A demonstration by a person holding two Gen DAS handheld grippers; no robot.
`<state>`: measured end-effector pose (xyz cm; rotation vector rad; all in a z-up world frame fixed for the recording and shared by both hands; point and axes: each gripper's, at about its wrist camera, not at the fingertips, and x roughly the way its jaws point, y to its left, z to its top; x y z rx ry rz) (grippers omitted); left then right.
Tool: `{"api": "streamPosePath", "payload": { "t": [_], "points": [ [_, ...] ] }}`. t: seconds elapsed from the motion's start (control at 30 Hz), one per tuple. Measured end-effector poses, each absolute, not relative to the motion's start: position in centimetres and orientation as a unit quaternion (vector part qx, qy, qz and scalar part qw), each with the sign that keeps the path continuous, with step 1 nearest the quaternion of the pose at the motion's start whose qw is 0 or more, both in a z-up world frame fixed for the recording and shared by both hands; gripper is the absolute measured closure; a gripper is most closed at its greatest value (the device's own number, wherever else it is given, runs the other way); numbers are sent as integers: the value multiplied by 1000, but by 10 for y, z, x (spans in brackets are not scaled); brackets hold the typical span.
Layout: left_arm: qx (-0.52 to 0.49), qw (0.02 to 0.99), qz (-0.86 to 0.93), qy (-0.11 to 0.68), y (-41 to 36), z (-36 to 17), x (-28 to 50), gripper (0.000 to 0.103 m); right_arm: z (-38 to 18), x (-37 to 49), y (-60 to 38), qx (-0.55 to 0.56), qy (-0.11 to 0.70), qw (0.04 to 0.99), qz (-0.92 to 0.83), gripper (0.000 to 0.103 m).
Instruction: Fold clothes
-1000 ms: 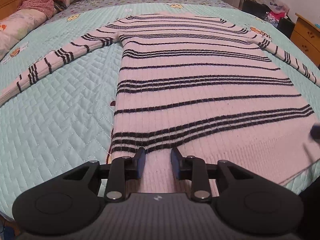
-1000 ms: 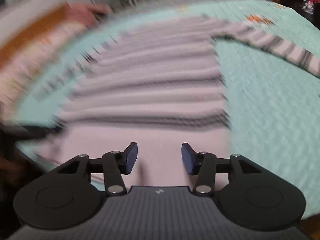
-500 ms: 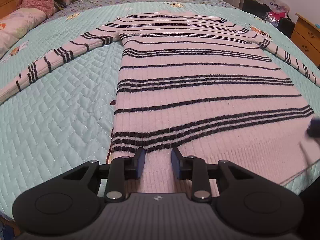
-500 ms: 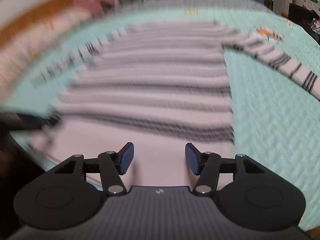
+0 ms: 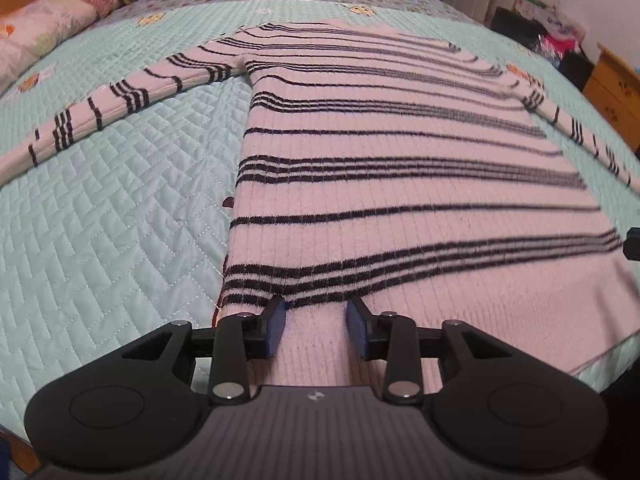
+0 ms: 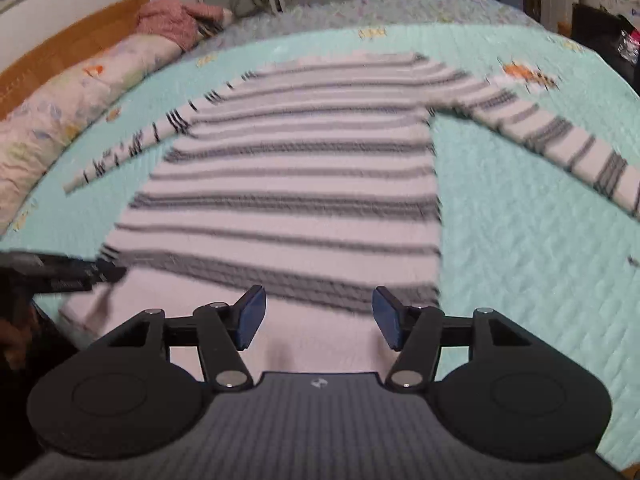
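A pale pink sweater (image 5: 392, 184) with black stripes lies flat on the mint quilted bed cover (image 5: 112, 232), hem toward me and both sleeves spread out to the sides. My left gripper (image 5: 316, 316) hovers over the hem's left part. Its jaws are opening and the pads do not press the knit that lies under the gap. In the right wrist view the same sweater (image 6: 296, 184) appears motion-blurred. My right gripper (image 6: 318, 304) hangs over the hem's right part, jaws opening, with nothing pinched between them. The left gripper (image 6: 80, 272) shows at that view's left edge.
A floral pillow (image 6: 60, 112) and a crumpled pink garment (image 6: 172, 20) lie by the wooden headboard at the far left. A wooden drawer chest (image 5: 616, 88) and dark bags (image 5: 532, 28) stand beyond the bed's right side. The bed's near edge runs just under the grippers.
Both grippers' jaws have spread wider. The right gripper has lifted and pulled back a little, so more of the sweater shows. The left gripper stays over the hem.
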<state>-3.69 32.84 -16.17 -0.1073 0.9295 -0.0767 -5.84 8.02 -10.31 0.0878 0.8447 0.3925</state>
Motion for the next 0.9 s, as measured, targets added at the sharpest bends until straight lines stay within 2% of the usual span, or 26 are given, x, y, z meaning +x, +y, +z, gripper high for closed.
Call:
{"api": "streamPosePath", "payload": {
  "t": [0.17, 0.3, 0.47, 0.53, 0.6, 0.8, 0.9],
  "points": [
    [-113, 903, -21, 413, 351, -146, -48, 63, -96, -61, 116, 36, 385, 881, 273, 41],
    [-159, 912, -15, 378, 369, -130, -64, 63, -130, -70, 143, 23, 428, 852, 300, 42],
    [-178, 901, -93, 384, 360, -129, -69, 60, -154, -90, 156, -16, 423, 856, 297, 41],
    [-162, 890, -92, 417, 351, -148, -65, 57, -154, -93, 156, -24, 423, 855, 298, 41],
    [-159, 879, -86, 441, 348, -166, -63, 60, -151, -89, 154, -16, 430, 851, 300, 41],
    [-182, 875, -94, 438, 354, -158, -62, 60, -143, -89, 138, 37, 445, 846, 290, 40],
    [-202, 883, -105, 409, 357, -141, -63, 57, -135, -92, 135, 58, 435, 851, 287, 40]
  ]
}}
